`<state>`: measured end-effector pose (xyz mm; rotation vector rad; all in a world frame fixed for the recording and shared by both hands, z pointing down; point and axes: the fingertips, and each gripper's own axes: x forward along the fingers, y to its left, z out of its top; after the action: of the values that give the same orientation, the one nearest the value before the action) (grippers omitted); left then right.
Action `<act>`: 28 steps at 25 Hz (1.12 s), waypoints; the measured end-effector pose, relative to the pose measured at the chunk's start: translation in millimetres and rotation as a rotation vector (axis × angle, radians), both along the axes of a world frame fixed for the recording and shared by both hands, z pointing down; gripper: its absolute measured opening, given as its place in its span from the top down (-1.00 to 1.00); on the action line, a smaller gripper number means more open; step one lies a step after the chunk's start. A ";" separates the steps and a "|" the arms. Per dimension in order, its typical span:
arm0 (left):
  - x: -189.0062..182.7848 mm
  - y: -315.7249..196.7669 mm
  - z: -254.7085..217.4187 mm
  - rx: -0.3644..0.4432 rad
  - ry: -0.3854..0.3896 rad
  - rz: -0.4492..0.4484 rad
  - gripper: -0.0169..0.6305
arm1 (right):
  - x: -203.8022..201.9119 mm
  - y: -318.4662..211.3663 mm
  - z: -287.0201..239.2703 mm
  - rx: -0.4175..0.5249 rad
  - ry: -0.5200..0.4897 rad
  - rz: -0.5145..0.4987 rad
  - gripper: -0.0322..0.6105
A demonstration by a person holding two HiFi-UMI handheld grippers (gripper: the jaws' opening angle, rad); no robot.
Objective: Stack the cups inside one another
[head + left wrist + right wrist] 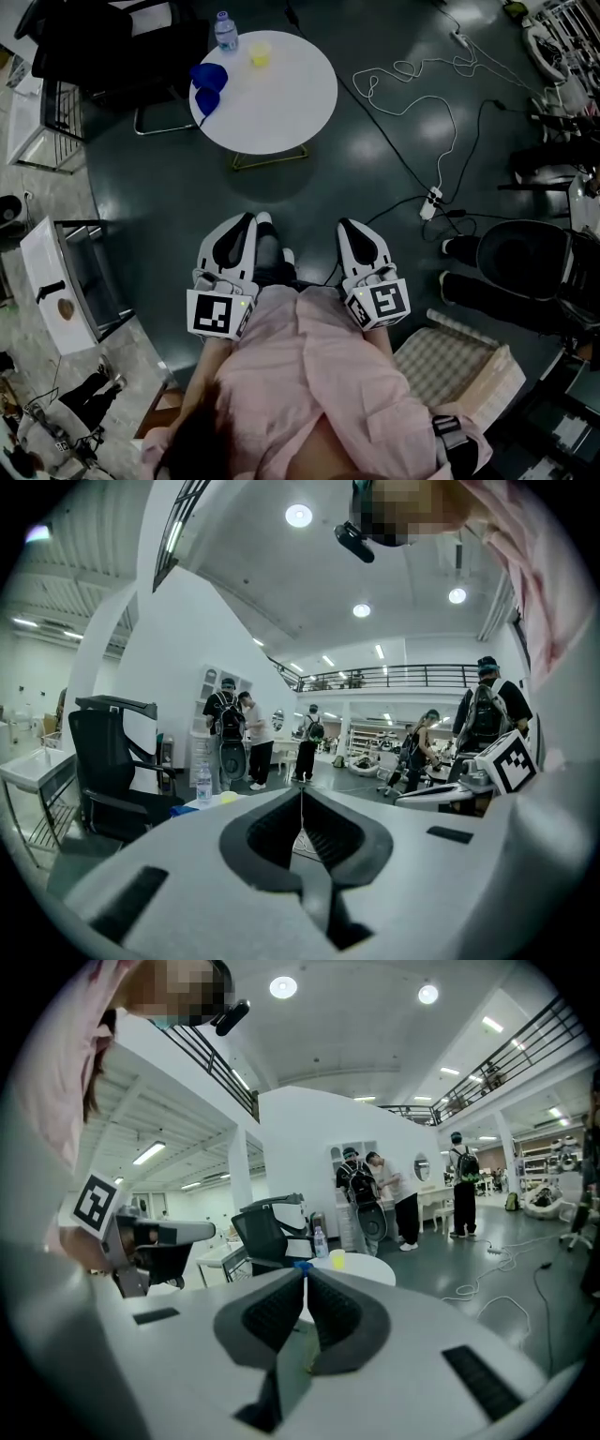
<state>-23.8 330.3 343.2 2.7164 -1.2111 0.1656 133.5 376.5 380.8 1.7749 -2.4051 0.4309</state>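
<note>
A round white table (281, 98) stands on the dark floor well ahead of me. On its far left part lie two blue cups (208, 75) (206, 100), with a yellow cup (260, 53) upright beside a water bottle (225, 31). My left gripper (251, 217) and right gripper (343, 223) are held close to my body, both shut and empty, far short of the table. In the left gripper view the tips (302, 791) meet, and the yellow cup (228, 798) shows small behind them. The right gripper (306, 1271) points at the table (370, 1267), yellow cup (337, 1259) and a blue cup (301, 1264).
A black office chair (103, 47) stands left of the table. White cables (422, 122) and a power strip (431, 202) lie on the floor to the right. A white cart (56, 291) is at my left, a checked seat (450, 361) at my right. Several people stand far off.
</note>
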 end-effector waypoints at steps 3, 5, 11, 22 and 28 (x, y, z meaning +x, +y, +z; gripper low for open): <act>-0.3 -27.7 -2.3 -0.005 0.014 0.011 0.89 | 1.9 -25.6 -3.7 0.002 -0.005 0.029 0.80; -1.9 -46.4 -5.5 -0.008 0.015 0.020 0.89 | -1.7 -43.4 -10.3 0.010 -0.006 0.035 0.80; -11.3 -90.6 -7.0 -0.015 0.015 0.047 0.89 | -12.4 -88.7 -21.8 0.023 -0.009 0.064 0.80; -30.7 -135.5 1.9 -0.065 0.022 0.008 0.89 | -28.4 -137.0 -18.7 0.008 -0.015 0.053 0.80; -36.2 -152.4 6.3 -0.085 0.021 -0.034 0.89 | -30.0 -160.8 -14.3 -0.009 -0.017 0.021 0.80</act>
<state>-60.0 177.9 349.5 2.6169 -1.2157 0.1797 103.5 215.7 366.5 1.8017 -2.3942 0.4600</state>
